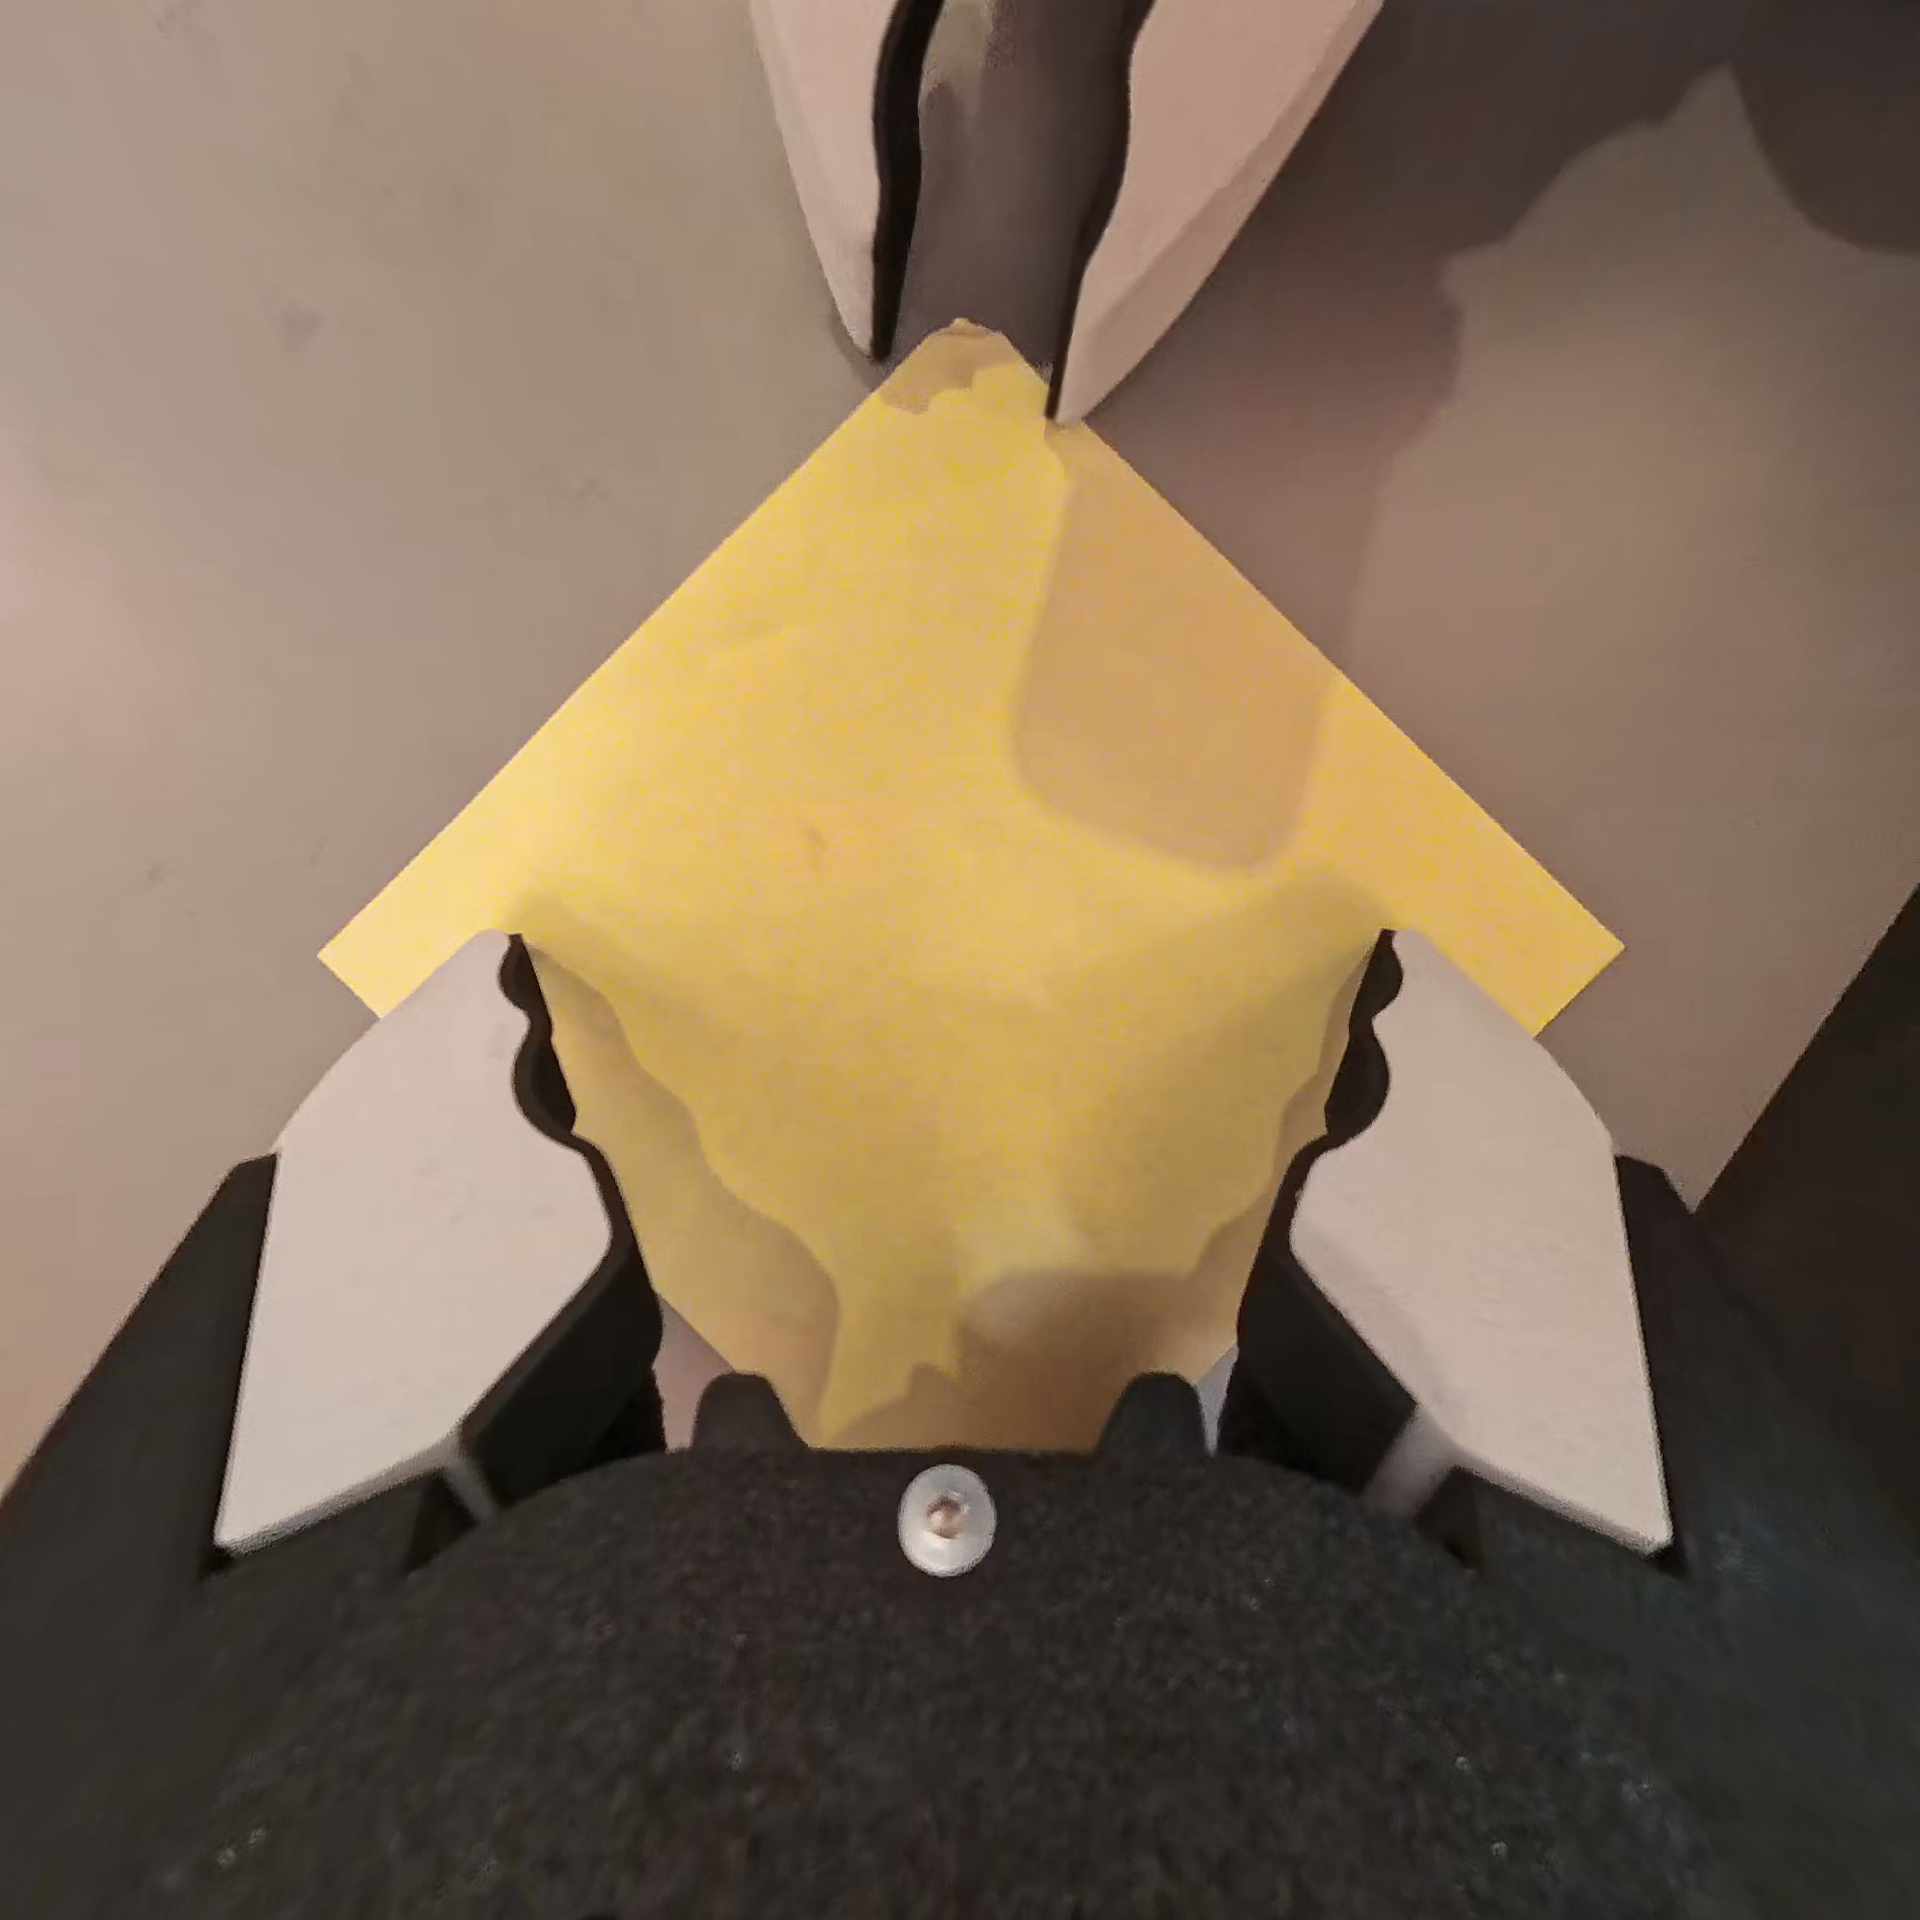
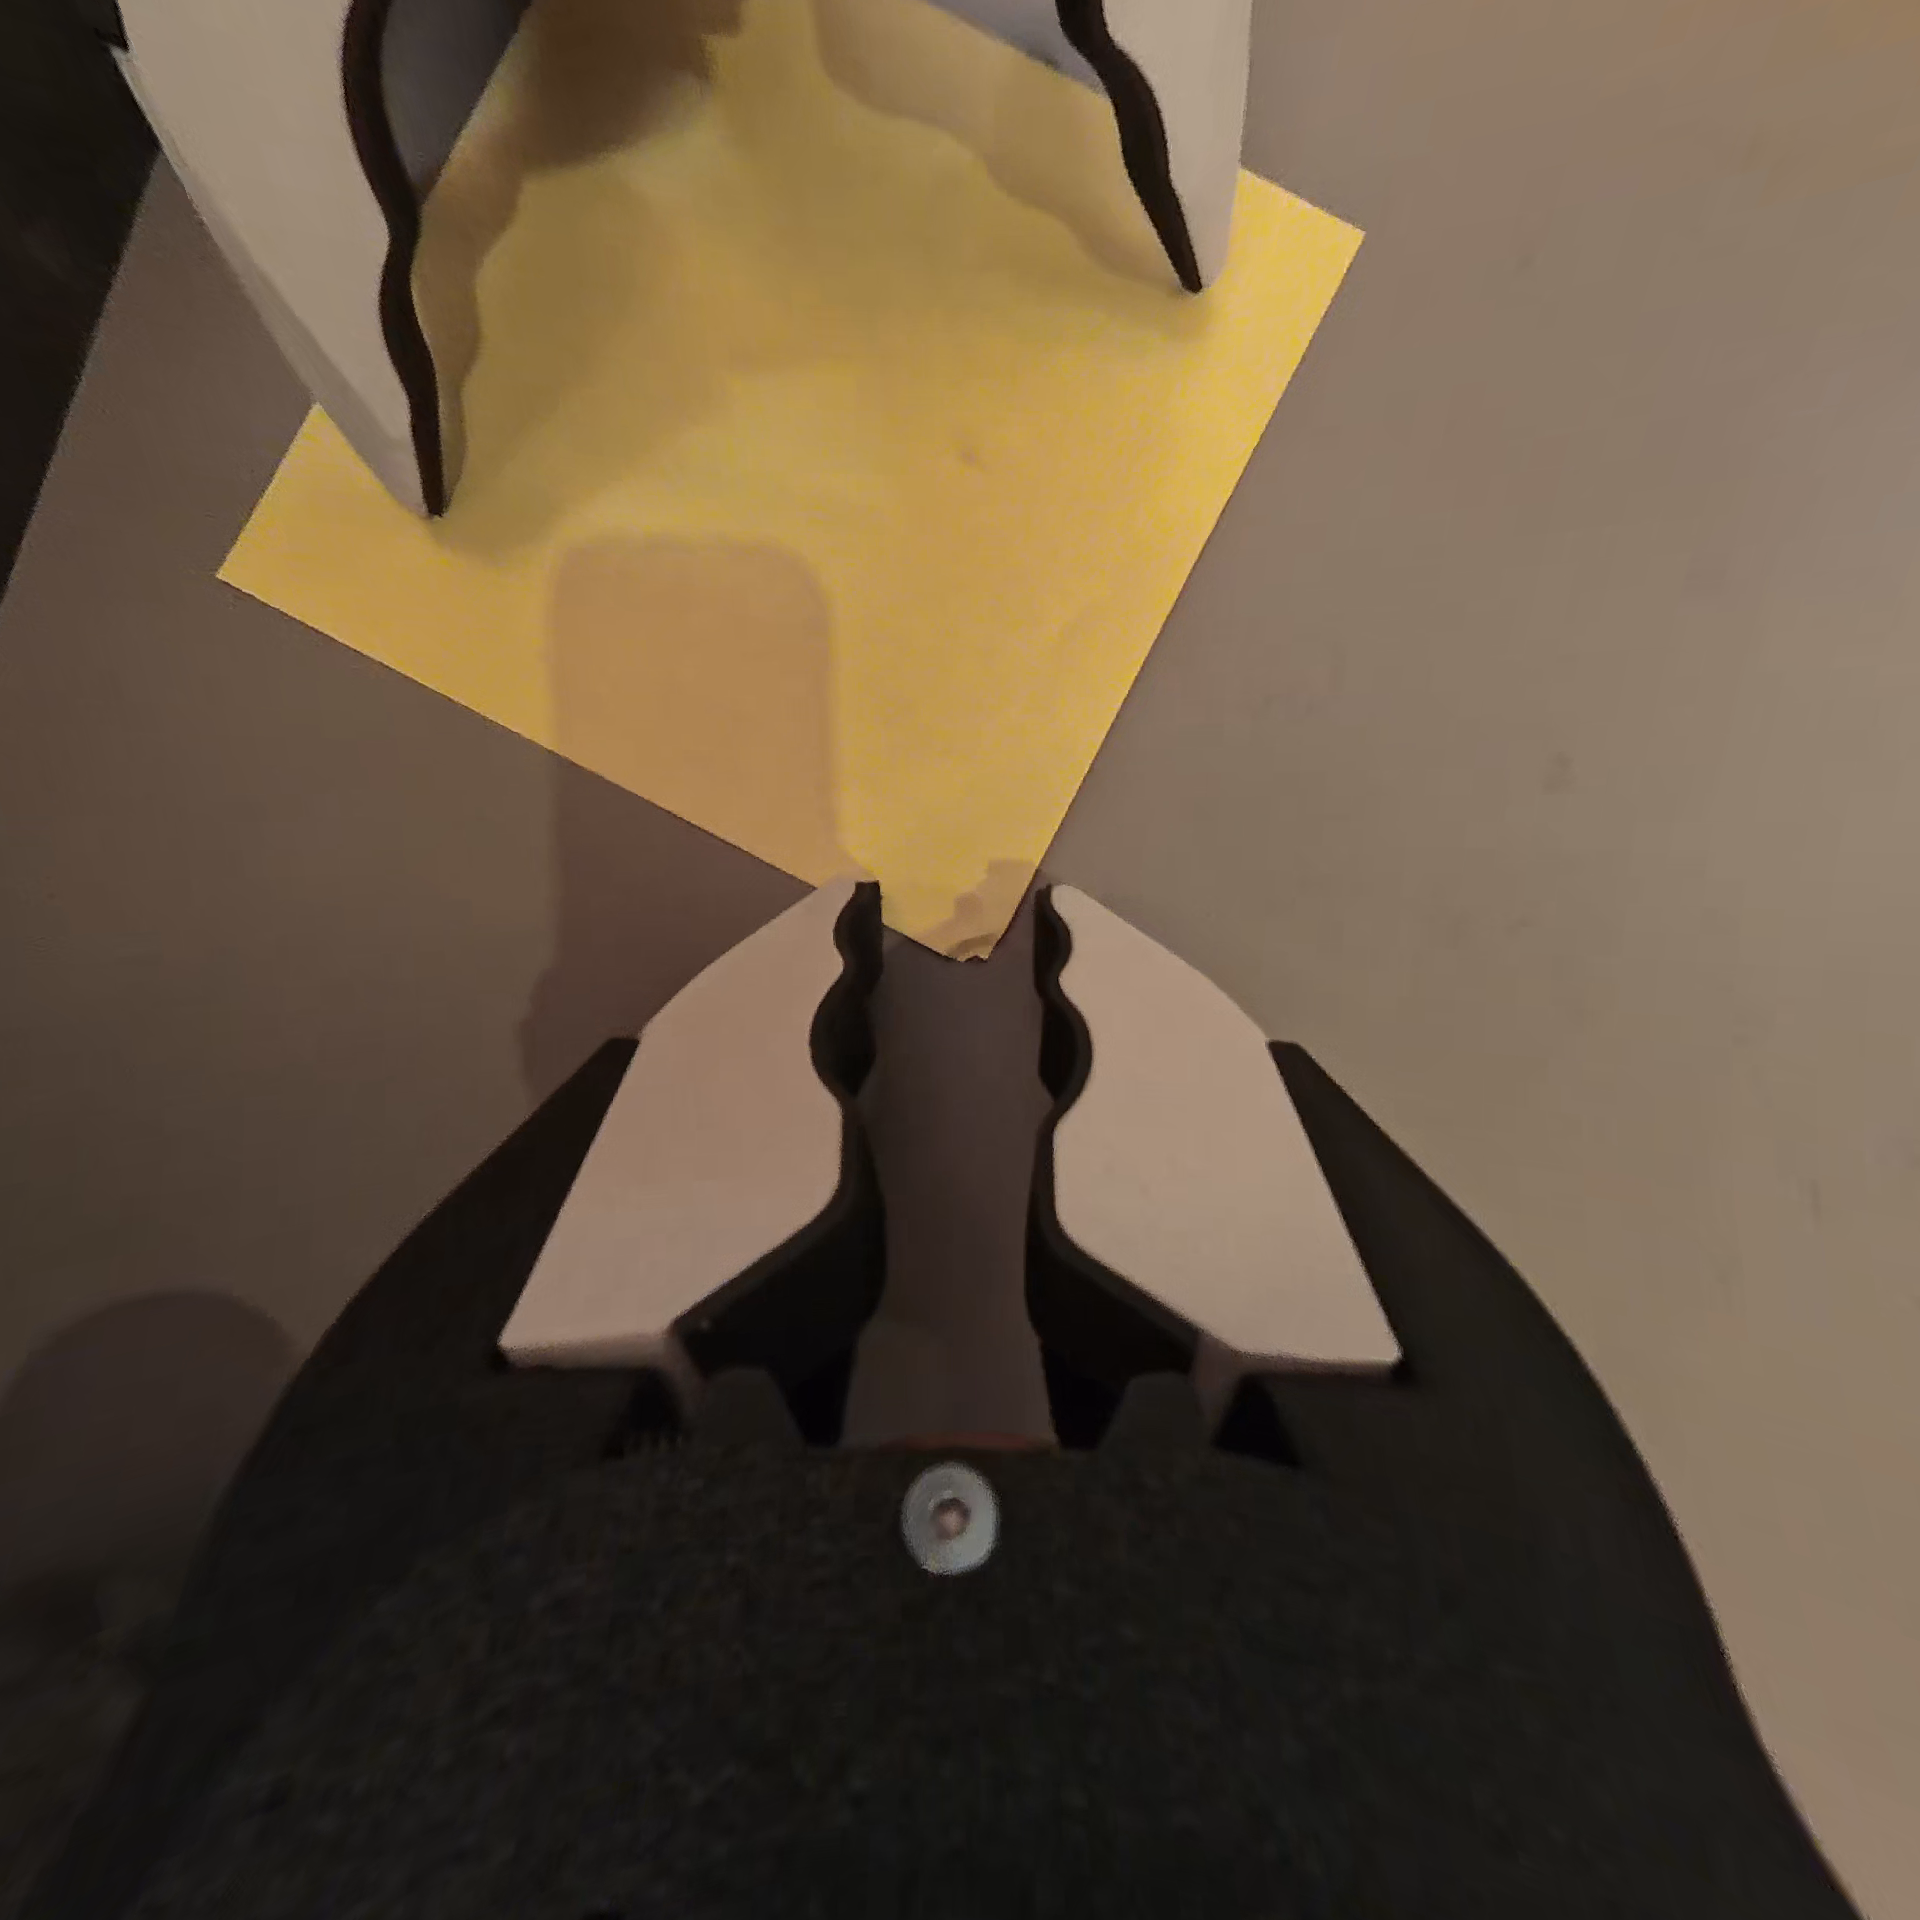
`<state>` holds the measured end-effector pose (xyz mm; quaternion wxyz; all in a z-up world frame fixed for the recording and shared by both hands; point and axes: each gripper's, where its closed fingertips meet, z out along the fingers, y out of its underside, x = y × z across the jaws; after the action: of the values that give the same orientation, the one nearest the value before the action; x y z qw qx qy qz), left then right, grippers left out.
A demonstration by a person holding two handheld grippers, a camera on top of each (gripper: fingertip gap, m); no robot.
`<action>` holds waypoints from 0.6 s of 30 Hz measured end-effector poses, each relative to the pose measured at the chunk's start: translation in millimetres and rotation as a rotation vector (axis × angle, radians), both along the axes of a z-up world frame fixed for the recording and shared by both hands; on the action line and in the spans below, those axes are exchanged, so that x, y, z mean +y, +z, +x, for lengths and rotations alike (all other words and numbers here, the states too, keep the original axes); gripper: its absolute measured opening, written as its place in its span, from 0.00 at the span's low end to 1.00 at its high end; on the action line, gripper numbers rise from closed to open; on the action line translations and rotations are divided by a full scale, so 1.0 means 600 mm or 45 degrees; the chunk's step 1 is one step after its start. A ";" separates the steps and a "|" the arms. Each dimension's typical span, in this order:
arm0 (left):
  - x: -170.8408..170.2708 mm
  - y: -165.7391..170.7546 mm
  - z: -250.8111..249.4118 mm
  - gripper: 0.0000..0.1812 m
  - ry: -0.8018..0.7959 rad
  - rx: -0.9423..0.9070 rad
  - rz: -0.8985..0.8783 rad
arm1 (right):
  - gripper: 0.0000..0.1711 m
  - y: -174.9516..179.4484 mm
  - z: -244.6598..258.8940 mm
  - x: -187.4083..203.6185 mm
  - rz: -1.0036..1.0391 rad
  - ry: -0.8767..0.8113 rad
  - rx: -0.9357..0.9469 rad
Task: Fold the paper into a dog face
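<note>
A yellow square paper (image 1: 883,727) lies flat on the grey table (image 1: 312,416). My left gripper (image 1: 943,937) is wide open, with both fingertips resting on the paper near its near corner. My right gripper (image 1: 966,384) stands at the far corner, its jaws a little apart. In the right wrist view the paper (image 2: 935,571) has its near corner lying between the narrowly open fingertips of my right gripper (image 2: 954,891), not clamped. The left gripper (image 2: 810,400) straddles the far part of the sheet. The paper shows no fold.
The table's edge runs diagonally at the lower right of the left wrist view, with a dark area (image 1: 1818,1091) beyond it. The same dark strip (image 2: 52,312) shows at the upper left of the right wrist view. Gripper shadows fall on the table (image 2: 1558,623). The left gripper's tips are roughly 9 cm from the right gripper's.
</note>
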<state>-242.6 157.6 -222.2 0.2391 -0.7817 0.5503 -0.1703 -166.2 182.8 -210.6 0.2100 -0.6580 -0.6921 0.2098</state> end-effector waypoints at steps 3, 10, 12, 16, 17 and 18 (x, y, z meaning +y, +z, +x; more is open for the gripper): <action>0.001 0.000 0.000 0.78 0.011 0.002 -0.001 | 0.13 0.001 -0.003 0.000 -0.025 -0.003 -0.004; 0.001 0.000 0.001 0.78 0.029 -0.003 0.002 | 0.16 0.007 -0.030 -0.033 -0.257 -0.035 0.118; 0.001 0.000 0.001 0.78 0.029 -0.005 0.003 | 0.17 0.010 -0.038 -0.044 -0.351 -0.044 0.159; 0.001 0.000 0.001 0.78 0.024 -0.011 0.005 | 0.21 0.024 -0.061 -0.072 -0.457 0.003 0.278; 0.000 0.000 0.001 0.78 0.020 -0.015 0.006 | 0.22 0.024 -0.063 -0.074 -0.442 0.010 0.281; 0.000 0.000 0.000 0.78 0.018 -0.018 0.007 | 0.24 0.022 -0.063 -0.075 -0.412 0.015 0.271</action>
<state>-242.3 157.9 -222.1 0.2462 -0.7837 0.5435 -0.1726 -204.1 137.9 -197.5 0.1723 -0.6532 -0.6272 0.3877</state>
